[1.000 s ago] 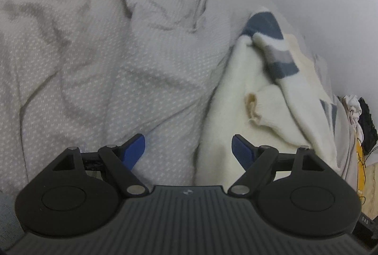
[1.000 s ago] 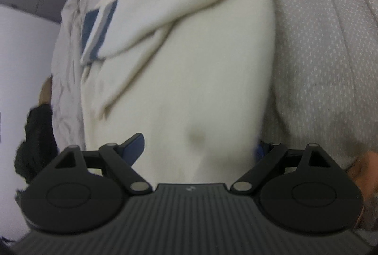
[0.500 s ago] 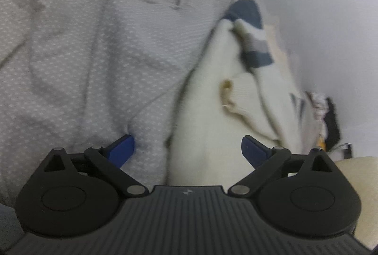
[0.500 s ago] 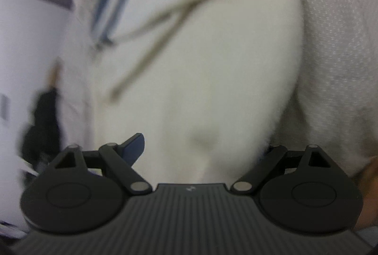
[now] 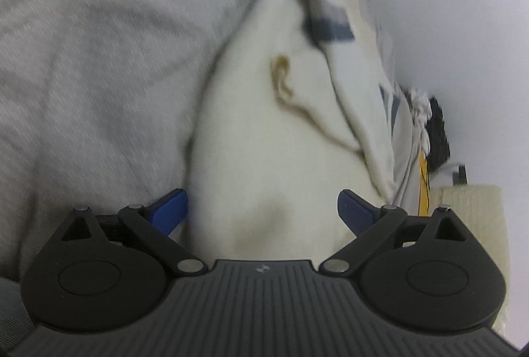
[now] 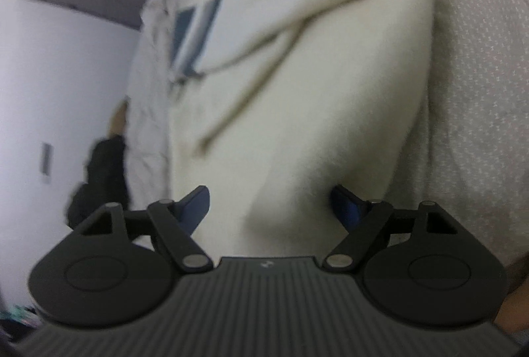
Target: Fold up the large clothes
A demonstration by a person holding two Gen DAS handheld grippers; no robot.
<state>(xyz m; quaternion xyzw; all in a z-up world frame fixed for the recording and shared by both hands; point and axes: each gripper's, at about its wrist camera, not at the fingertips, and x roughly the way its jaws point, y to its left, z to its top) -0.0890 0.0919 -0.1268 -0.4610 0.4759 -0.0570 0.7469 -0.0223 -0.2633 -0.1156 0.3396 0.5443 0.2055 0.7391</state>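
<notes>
Your left gripper (image 5: 263,211), jaws spread, straddles the sweater (image 5: 264,138) hem at 6 o'clock. Your right gripper (image 6: 269,203) has just been closing on it, not yet pinching. The sleeve (image 6: 297,13) looks folded in at 12 o'clock; the body fold is still to do.

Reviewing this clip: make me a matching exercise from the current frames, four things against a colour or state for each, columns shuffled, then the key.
Things:
1. sweater
2. bed cover
3. left claw
4. sleeve band

Descriptions:
A. grey-white with a fine dotted pattern, wrinkled
B. blue and grey stripes
C. cream, partly folded, a cuff lying on top
D. spread wide, sweater edge between the blue pads

Pairs: 1-C, 2-A, 3-D, 4-B
</notes>
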